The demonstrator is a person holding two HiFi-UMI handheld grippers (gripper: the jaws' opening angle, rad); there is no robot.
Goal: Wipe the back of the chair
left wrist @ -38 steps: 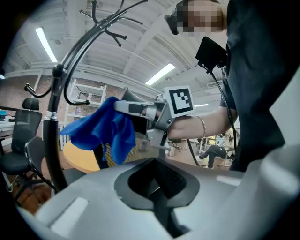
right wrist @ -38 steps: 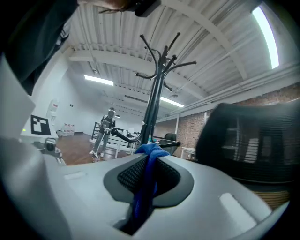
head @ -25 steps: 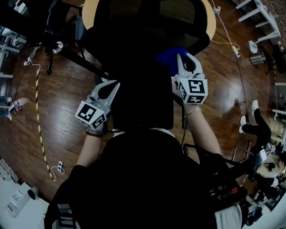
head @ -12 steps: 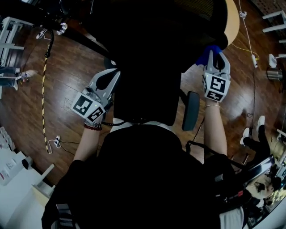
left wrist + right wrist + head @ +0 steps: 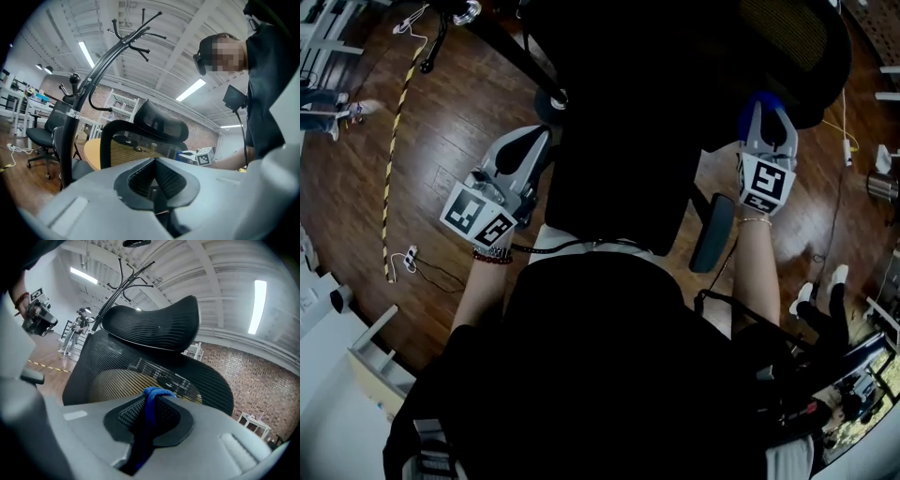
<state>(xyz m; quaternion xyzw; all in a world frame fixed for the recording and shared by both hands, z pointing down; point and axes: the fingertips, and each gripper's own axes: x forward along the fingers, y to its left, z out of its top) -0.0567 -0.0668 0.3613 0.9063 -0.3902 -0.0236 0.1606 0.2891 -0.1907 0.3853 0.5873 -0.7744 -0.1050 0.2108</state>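
The black mesh chair back [image 5: 140, 366] with its headrest [image 5: 154, 326] fills the right gripper view just beyond the jaws. My right gripper [image 5: 150, 398] is shut on a blue cloth [image 5: 148, 416], which bulges out at the tips. In the head view that right gripper [image 5: 766, 103] holds the blue cloth [image 5: 757, 101] against the right side of the dark chair back [image 5: 675, 75]. My left gripper [image 5: 534, 142] hangs at the chair's left side, jaws together with nothing in them. From the left gripper [image 5: 154, 164] the chair back [image 5: 136, 143] stands a little way off.
A chair armrest [image 5: 711, 234] juts out below my right forearm. A black coat stand [image 5: 93, 79] rises left of the chair, with a round wooden table [image 5: 93, 158] behind. Yellow-black tape [image 5: 389, 159] and a cable [image 5: 412, 255] lie on the wood floor. Someone's shoes [image 5: 836, 281] are at the right.
The right gripper with the blue cloth has slid rightward across the chair back towards its right side. The left gripper has stayed by the chair's left side.
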